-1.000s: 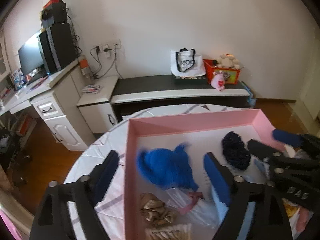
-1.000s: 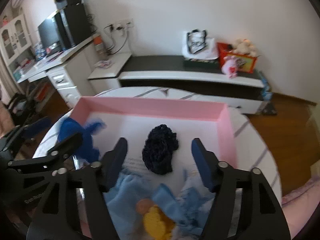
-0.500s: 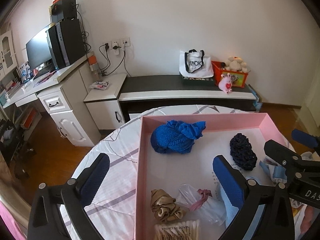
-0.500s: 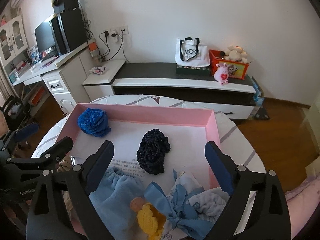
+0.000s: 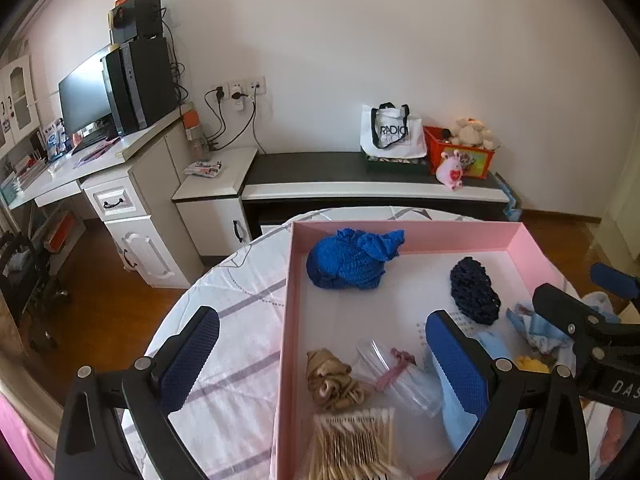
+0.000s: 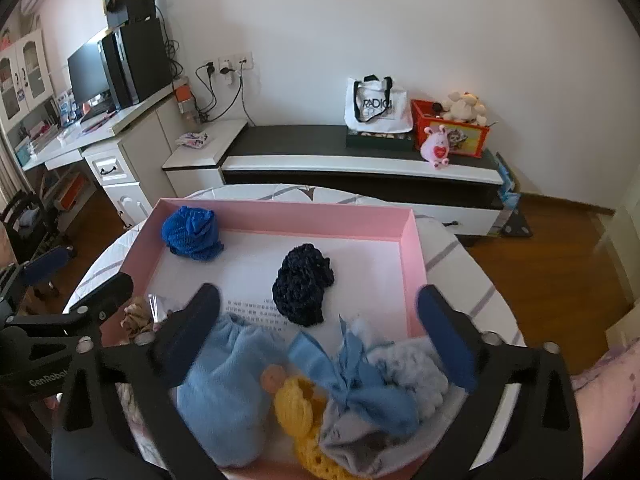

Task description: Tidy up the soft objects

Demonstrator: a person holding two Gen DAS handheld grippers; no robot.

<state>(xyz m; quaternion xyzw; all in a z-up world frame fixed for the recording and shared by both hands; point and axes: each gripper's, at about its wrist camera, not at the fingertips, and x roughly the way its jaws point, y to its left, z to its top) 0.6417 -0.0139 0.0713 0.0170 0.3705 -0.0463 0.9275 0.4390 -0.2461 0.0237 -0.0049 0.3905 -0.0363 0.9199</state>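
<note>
Your soft things all lie inside the pink tray (image 6: 280,222) on the round table (image 5: 224,300), but only two look placed: the blue scrunchie (image 6: 191,232) sits alone in the far left corner, and the dark scrunchie (image 6: 304,289) lies apart from it near the middle. What is left, by my reading, is the near end. There a light blue cloth (image 6: 224,376), a yellow knit piece (image 6: 298,406) and a tangle of pale blue fabric (image 6: 372,384) are heaped together and touching. At the near left, a tan scrunchie (image 5: 334,380), a clear bag with a pink tie (image 5: 394,370) and a bunch of cotton swabs (image 5: 352,440) crowd one another. Your left gripper (image 5: 320,356) straddles the tray's left wall with its jaws wide apart and nothing between the pads. Your right gripper (image 6: 320,336) has just been opening; its jaws stand wide over the blue heap and grip nothing. You seem under halfway, free to pick from the heap.
</note>
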